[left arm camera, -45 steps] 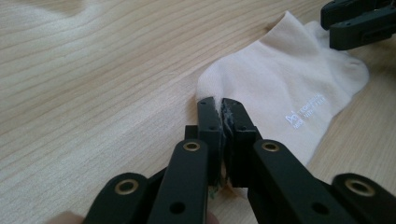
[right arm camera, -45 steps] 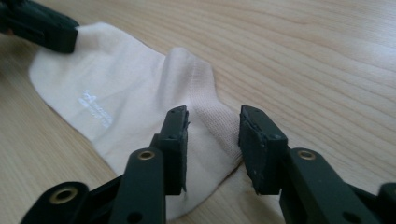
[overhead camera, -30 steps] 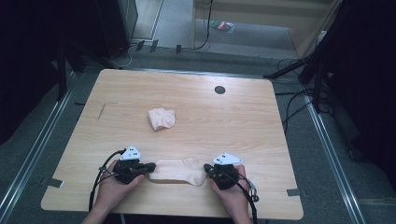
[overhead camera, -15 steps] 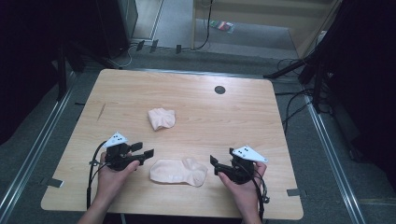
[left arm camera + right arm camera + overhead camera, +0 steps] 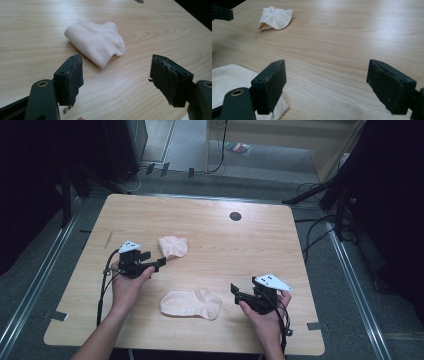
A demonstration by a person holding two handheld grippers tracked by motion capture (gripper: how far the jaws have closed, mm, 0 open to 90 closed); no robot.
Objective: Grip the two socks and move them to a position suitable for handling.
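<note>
Left tool (image 5: pixel 159 262): jaws just opened, apart, empty, aimed at folded sock (image 5: pixel 96 42) lying near ahead on counter (image 5: pixel 300 255). Judged light, soft, limp, non-fragile; pinch through stacked layers at nearest folded edge to prevent unfolding. Flat sock (image 5: pixel 191 304) at counter front, between both tools. Right tool (image 5: pixel 234 291): jaws apart, empty, just beside flat sock.

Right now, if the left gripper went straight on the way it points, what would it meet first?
Probably the folded sock, lying just ahead of the open left gripper, slightly toward its left jaw; depth is uncertain.
</note>
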